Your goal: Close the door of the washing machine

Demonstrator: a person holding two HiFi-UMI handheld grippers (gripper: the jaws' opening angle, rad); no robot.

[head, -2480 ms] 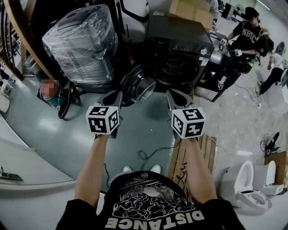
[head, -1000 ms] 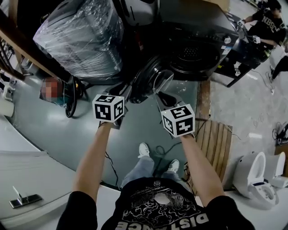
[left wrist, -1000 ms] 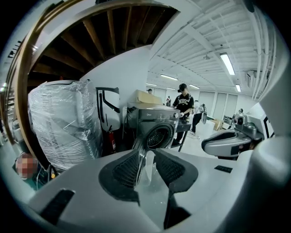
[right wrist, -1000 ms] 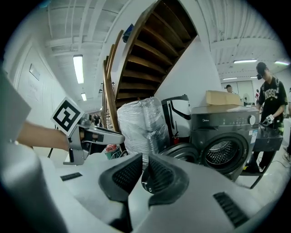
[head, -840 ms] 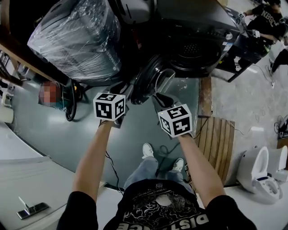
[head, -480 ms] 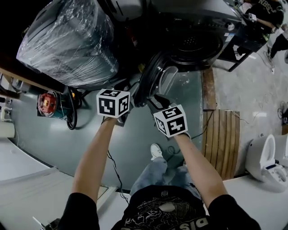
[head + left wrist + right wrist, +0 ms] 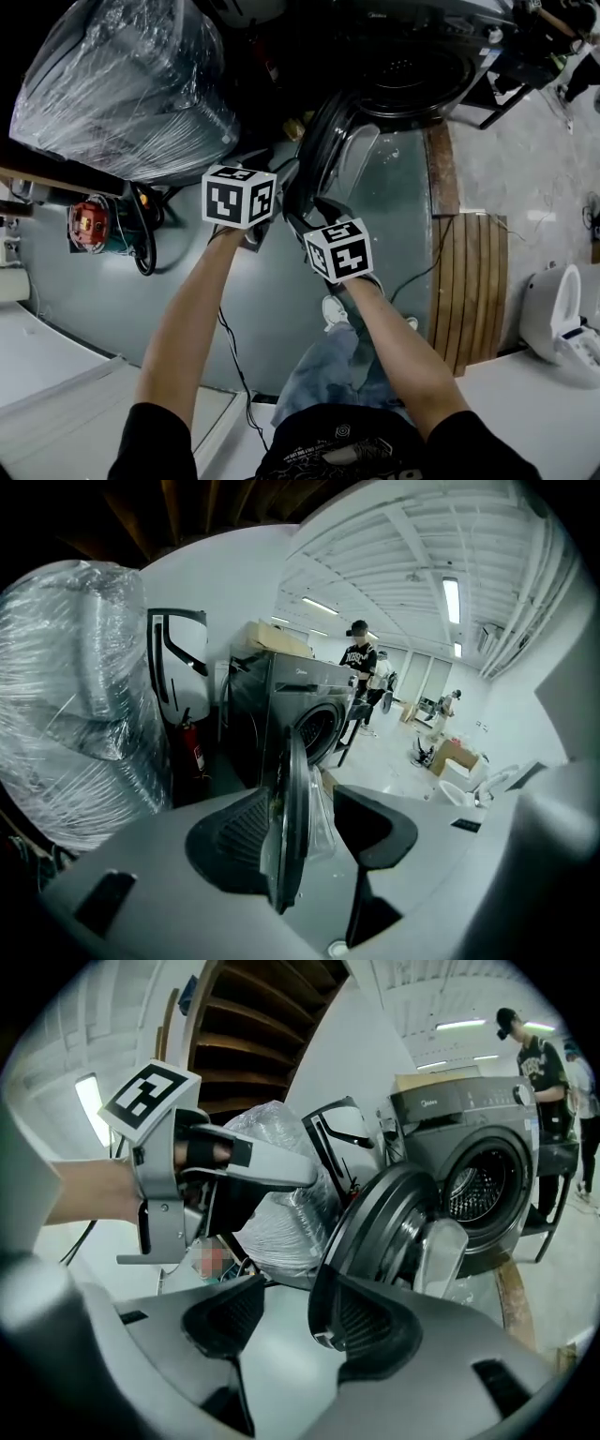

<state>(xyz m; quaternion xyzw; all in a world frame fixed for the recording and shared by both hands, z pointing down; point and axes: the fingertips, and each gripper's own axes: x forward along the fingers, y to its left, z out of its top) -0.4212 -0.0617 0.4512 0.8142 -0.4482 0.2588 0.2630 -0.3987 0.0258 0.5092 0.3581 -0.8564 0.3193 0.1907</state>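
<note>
Left claw (image 7: 305, 832): jaws wide, just been opening; door (image 7: 289, 799) rim edge-on between them, nearer the left pad.
Right claw (image 7: 300, 1326): jaws wide, just been opening; door rim against inner right pad.
Door: swung out from washing machine (image 7: 412, 66).
Room: open floor (image 7: 394, 211) on the door's drum side; wrapped bundle (image 7: 122, 84) near its back.

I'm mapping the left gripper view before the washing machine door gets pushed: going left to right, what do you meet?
Clear-plastic-wrapped bundle → red fire extinguisher → round dark washing machine door, seen edge-on → person in black clothes → brown cardboard box on the floor.
</note>
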